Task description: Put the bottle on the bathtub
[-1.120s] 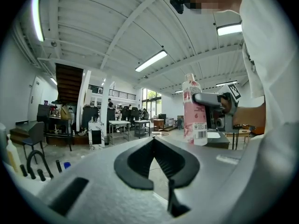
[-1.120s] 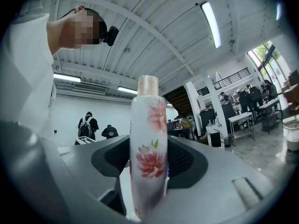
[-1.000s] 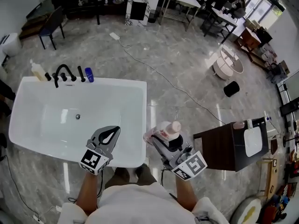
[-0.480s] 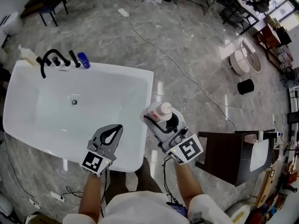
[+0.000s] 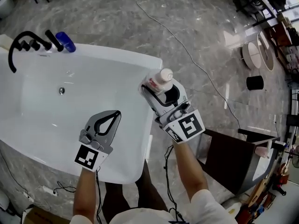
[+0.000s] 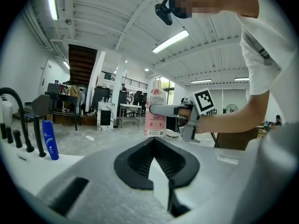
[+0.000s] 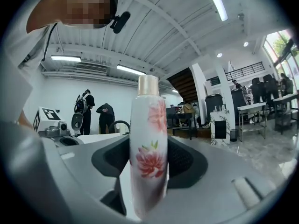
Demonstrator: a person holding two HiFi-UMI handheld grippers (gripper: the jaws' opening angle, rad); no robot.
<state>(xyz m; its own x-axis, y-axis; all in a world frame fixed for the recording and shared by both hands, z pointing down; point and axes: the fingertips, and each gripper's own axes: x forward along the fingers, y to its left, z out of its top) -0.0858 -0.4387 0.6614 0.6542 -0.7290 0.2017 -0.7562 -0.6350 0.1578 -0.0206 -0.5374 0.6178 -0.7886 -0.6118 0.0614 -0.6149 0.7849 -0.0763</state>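
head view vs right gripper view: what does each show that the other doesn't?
Head view only: the bathtub basin with its drain, and the blue bottle on the far rim. Right gripper view only: the flower print on the white bottle, and two people standing in the background. Both: that bottle upright, clamped in the right claw, plus the left claw, which the gripper view shows only as a marker cube.
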